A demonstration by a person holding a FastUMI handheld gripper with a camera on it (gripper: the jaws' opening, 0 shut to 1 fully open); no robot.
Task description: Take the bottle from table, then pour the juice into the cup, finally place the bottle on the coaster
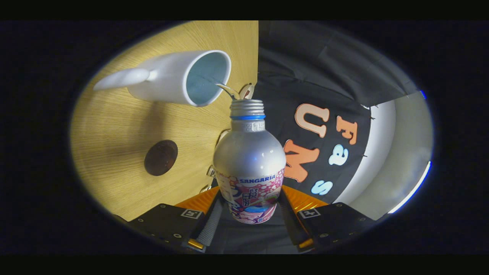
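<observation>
My gripper [250, 214] is shut on a silver juice bottle [249, 160] with a blue neck ring and a pink printed label; both fingers press on its lower body. The whole view is rolled on its side, so the bottle is tipped over. Its open mouth [246, 102] is level with the rim of a white mug [179, 78] that stands on the wooden table [114, 126]. A thin stream of liquid [227, 89] arcs from the mouth into the mug's pale blue inside. A round dark brown coaster [161, 157] lies on the table beside the mug.
The table's far edge [256, 57] meets the black cloth wall just beyond the mug. Small metal clips [247, 91] sit along that edge behind the bottle's neck.
</observation>
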